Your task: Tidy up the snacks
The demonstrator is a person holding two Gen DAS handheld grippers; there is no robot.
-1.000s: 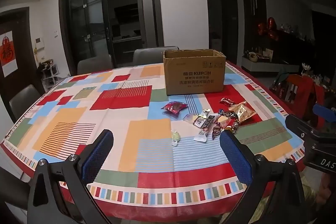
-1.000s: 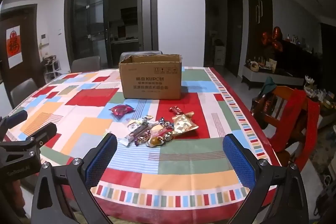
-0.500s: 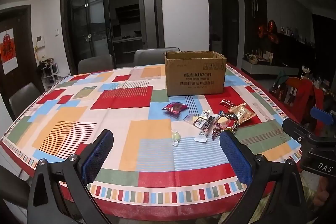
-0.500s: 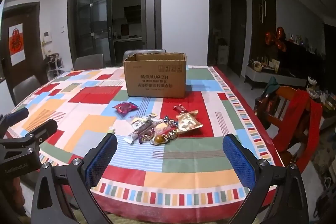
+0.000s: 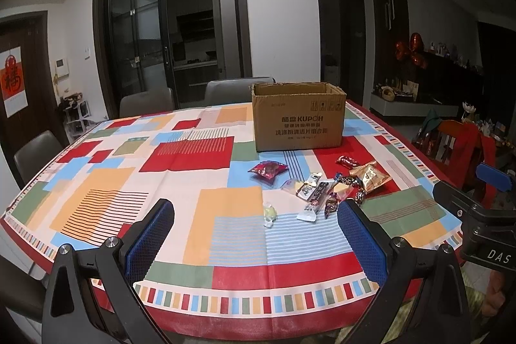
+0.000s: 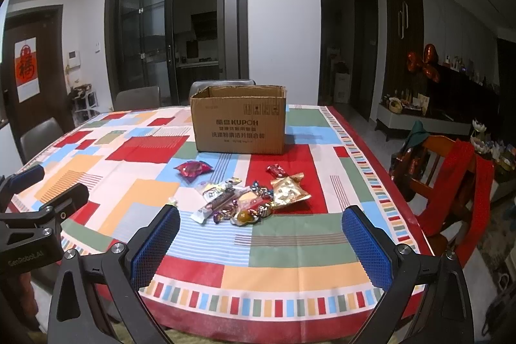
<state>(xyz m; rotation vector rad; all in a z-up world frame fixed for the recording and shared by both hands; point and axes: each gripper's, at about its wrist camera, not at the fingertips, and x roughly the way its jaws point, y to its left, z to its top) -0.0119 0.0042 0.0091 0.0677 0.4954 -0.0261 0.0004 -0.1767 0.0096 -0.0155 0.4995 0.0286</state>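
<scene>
I have my left claw [image 5: 254,234] and right claw [image 6: 260,239] both spread wide and holding nothing at the near table [image 6: 290,266] edge; past them shiny wrapped snacks [image 6: 248,199] lie scattered mid-table, an open-topped cardboard box [image 6: 238,126] upright behind

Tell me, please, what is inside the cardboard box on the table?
Only the bare inner walls near the rim of the cardboard box show; its front wall hides the floor, so any contents cannot be seen.
</scene>
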